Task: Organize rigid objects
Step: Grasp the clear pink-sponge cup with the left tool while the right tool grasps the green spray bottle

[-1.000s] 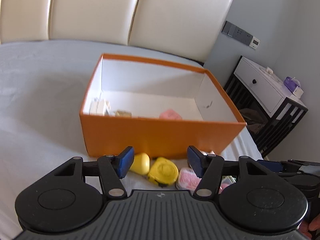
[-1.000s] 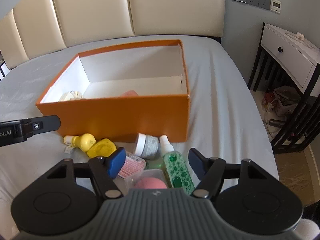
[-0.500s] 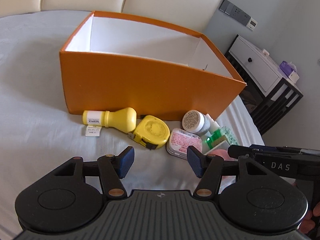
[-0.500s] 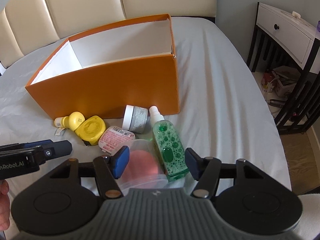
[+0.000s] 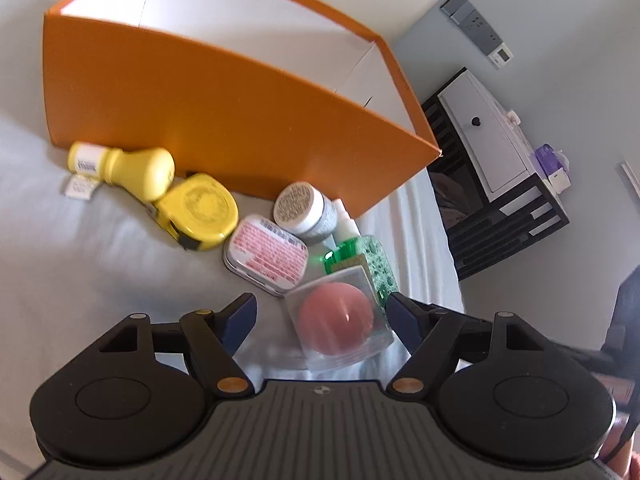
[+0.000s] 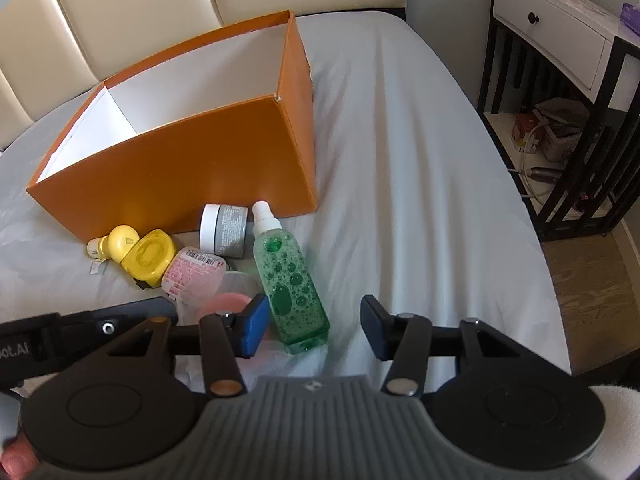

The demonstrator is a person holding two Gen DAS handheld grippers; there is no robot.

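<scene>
A: Start with the biggest thing. What is in front of you?

B: The bed (image 6: 400,128), covered in a pale sheet. On it stands the orange box (image 6: 192,152), open at the top and white inside. You cannot see its floor from either camera.

A: And beside the bed?

B: A white nightstand (image 6: 552,36) with 1 drawer and a dark frame.

A: Now the loose items.

B: All 6 lie on the sheet just in front of the box. The green bottle (image 6: 290,276) lies on its side, white cap toward the box. Next to it sits a grey jar (image 6: 224,230), also tipped over. Then a yellow tape measure (image 5: 198,210), touching a yellow bottle (image 5: 128,166). A pink tin (image 5: 266,254) lies between the tape measure and a pink ball in a clear case (image 5: 338,322).

A: Your left gripper (image 5: 322,316)?

B: Its jaws are opening, and the ball case sits between them, with no pad pressing on it.

A: Your right gripper (image 6: 310,328)?

B: Its jaws are closing around the base of the green bottle, but both pads stand clear of it.
</scene>
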